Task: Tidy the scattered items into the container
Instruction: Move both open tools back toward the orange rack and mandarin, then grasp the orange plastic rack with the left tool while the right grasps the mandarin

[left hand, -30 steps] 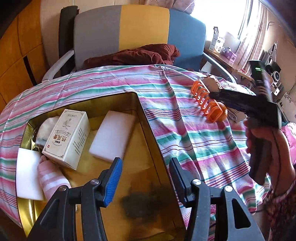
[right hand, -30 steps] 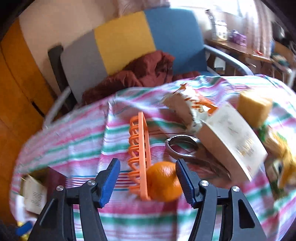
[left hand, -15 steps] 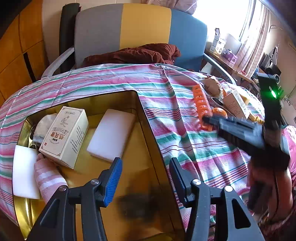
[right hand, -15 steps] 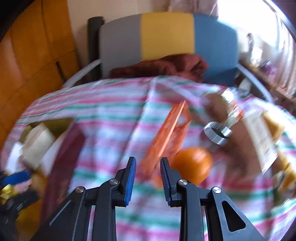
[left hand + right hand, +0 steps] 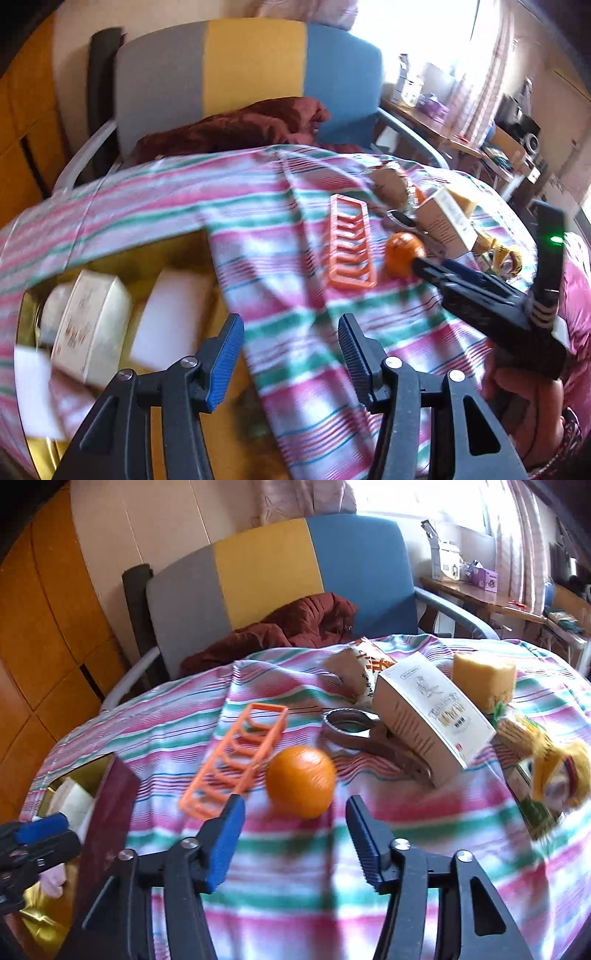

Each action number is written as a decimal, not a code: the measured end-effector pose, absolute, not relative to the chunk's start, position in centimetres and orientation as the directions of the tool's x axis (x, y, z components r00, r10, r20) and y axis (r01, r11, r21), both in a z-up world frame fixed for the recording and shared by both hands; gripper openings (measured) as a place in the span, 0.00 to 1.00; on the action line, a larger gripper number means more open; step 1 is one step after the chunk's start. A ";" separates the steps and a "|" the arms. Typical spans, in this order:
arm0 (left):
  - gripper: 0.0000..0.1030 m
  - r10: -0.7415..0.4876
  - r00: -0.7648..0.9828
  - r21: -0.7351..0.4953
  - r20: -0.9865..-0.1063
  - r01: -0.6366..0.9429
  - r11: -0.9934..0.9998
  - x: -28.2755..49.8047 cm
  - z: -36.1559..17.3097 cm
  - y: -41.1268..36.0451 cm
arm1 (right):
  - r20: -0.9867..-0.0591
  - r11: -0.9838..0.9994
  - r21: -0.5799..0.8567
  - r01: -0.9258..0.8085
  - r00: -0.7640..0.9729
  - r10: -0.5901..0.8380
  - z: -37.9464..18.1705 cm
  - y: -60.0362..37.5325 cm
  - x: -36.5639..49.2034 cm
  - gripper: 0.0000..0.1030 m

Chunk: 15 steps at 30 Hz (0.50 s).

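My left gripper is open and empty above the right rim of the gold container, which holds a white box and a white sponge. My right gripper hangs over the striped cloth. Its jaws are opening and nothing is between the pads. An orange lies just beyond its fingertips. An orange plastic rack lies flat to the left of the fruit. In the left wrist view the right gripper points at the orange.
Behind the orange lie a metal squeezer, a cardboard box, a yellow sponge, a snack bag and a yellow plush toy. A chair with a dark red garment stands behind the table.
The orange rack went from standing on edge to lying flat. The right jaws narrowed, then widened again. The left gripper's view swung right from the container toward the cloth.
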State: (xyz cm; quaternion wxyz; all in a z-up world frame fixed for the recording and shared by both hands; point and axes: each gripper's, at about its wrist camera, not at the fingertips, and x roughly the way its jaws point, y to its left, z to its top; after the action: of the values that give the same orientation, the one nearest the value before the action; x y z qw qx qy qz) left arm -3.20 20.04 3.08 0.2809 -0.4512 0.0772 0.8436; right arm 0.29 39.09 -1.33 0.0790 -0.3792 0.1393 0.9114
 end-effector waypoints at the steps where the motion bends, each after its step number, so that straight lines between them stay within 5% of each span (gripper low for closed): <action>1: 0.53 0.400 -0.431 -0.115 -0.809 -0.552 -0.826 -3.4 3.0 20.7 | -0.723 -0.947 0.189 -0.258 -0.690 0.044 -1.6 39.4 -0.3 0.58; 15: 0.53 0.397 -0.321 -0.125 -0.860 -0.622 -0.773 -6.5 -0.2 28.0 | -0.717 -0.913 0.299 -0.278 -0.697 -0.022 -5.0 40.3 -2.7 0.52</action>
State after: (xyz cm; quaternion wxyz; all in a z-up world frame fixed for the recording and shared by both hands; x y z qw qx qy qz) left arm -6.51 28.02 -0.16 0.3167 -0.4890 0.1149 0.8046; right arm -2.75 40.32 -4.98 0.0709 -0.3827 0.1960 0.9001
